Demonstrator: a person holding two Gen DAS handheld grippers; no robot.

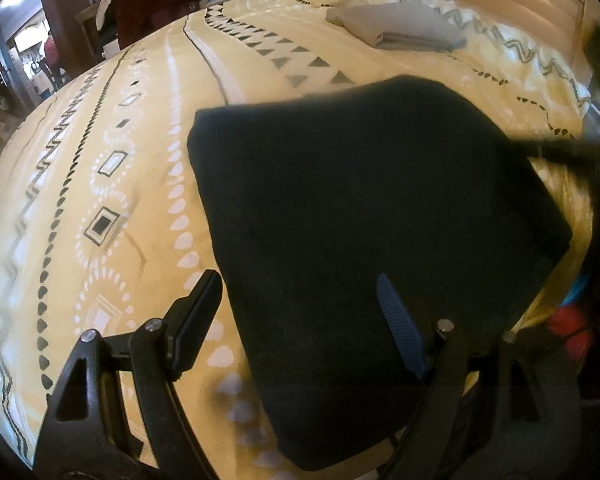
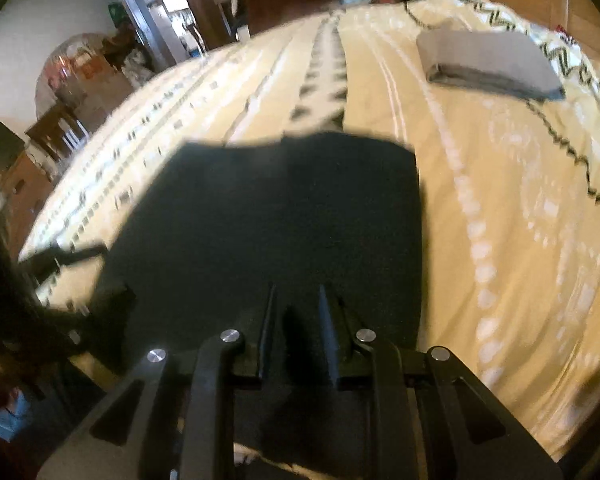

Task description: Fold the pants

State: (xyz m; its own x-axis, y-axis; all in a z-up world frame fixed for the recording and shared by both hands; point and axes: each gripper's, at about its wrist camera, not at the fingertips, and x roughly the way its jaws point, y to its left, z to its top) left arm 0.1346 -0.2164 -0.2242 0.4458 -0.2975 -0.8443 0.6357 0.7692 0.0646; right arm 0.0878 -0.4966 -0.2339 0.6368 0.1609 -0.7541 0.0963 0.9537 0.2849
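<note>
Right gripper (image 2: 296, 328) has its jaws pinched nearly shut, apparently on the near edge of the black pants (image 2: 284, 216), though I can't tell for sure. Left gripper (image 1: 296, 312) is spread wide over the same folded bundle on the yellow patterned bedspread (image 1: 100, 184). I'd press flat and square the edges before letting go.

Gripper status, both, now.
Left gripper: open, straddling the edge of the black pants, holding nothing.
Right gripper: nearly closed over the pants; a grip cannot be told.
</note>
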